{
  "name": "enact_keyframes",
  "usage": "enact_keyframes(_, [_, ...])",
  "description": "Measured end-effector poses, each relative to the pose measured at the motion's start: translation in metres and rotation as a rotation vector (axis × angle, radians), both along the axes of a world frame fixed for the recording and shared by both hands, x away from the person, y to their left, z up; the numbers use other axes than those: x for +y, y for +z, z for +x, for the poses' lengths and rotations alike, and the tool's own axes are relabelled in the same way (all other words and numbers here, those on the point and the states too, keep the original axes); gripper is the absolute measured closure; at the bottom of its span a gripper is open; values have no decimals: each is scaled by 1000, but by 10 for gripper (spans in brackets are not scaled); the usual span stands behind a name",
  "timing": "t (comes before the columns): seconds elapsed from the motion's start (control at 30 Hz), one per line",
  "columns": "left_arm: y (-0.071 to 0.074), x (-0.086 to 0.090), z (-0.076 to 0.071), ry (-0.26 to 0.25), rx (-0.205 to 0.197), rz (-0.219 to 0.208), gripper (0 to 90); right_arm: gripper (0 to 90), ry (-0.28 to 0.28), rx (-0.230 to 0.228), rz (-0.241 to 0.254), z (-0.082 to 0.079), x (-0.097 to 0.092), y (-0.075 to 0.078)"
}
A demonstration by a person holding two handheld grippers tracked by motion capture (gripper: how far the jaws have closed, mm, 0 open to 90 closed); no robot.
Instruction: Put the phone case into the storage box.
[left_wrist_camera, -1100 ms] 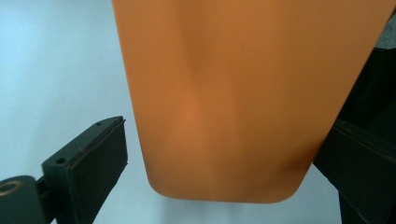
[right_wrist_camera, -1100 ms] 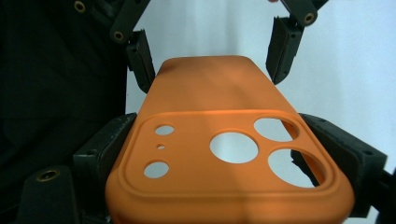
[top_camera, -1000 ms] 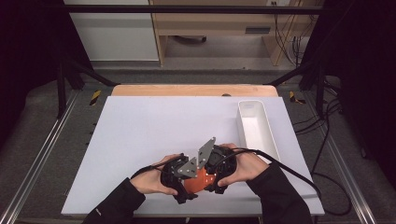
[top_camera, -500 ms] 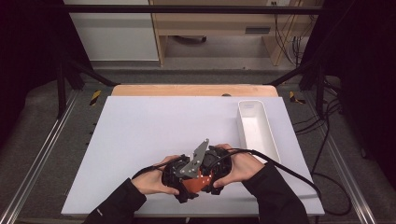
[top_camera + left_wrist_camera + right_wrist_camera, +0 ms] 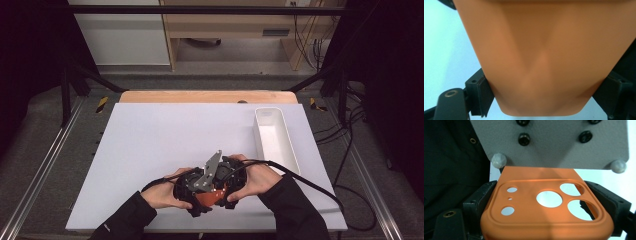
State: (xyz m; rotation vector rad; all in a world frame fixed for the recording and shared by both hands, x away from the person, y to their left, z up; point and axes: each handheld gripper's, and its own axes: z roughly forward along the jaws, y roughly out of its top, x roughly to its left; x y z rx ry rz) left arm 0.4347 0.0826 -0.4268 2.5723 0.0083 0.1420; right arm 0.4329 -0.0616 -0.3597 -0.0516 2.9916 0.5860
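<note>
An orange phone case [image 5: 209, 197] with round camera cut-outs [image 5: 549, 198] is held between both hands just above the table's front edge. My left gripper [image 5: 546, 97] has the case's plain back [image 5: 544, 62] between its jaws, which have just been closing, and both pads touch its sides. My right gripper [image 5: 546, 205] is shut on the camera end of the case [image 5: 544, 220]. In the high view the left gripper [image 5: 187, 190] and the right gripper [image 5: 227, 177] face each other closely, with the left gripper's grey plate [image 5: 209, 170] tilted above them.
A long white tray [image 5: 275, 137] lies at the right side of the white table top [image 5: 165, 130]. A black cable [image 5: 310, 182] trails off to the right. Metal frame rails [image 5: 45, 170] run along both sides.
Both hands and the case stay at the table's front. The grey plate has shifted slightly to the left.
</note>
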Motion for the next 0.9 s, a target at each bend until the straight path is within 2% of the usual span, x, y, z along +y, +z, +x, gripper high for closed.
enact_keyframes(0.33, [1, 1, 0, 7, -30, -19, 156, 154, -2, -18, 7, 0, -2, 1])
enact_keyframes(0.47, [2, 2, 1, 6, -30, -33, 157, 148, -10, -28, 24, 0, -3, 2])
enact_keyframes(0.57, [4, 3, 1, 7, -29, -35, 157, 136, -10, -33, 46, 0, -3, 3])
enact_keyframes(0.6, [5, 5, 2, 13, -30, -43, 157, 96, -9, -51, 70, 0, -4, 4])
enact_keyframes(0.7, [6, 7, 3, 24, -21, -57, 157, 73, -2, -67, 102, 0, -7, 7])
enact_keyframes(0.73, [6, 7, 3, 26, -32, -60, 157, 70, -8, -76, 125, -1, -8, 9])
enact_keyframes(0.77, [6, 7, 3, 26, -32, -60, 157, 70, -8, -76, 125, -1, -8, 9])
enact_keyframes(0.8, [7, 8, 4, 26, -34, -61, 157, 54, -20, -97, 167, -1, -12, 13])
enact_keyframes(0.9, [8, 8, 4, 22, -36, -59, 157, 30, -42, -105, 201, -2, -16, 16])
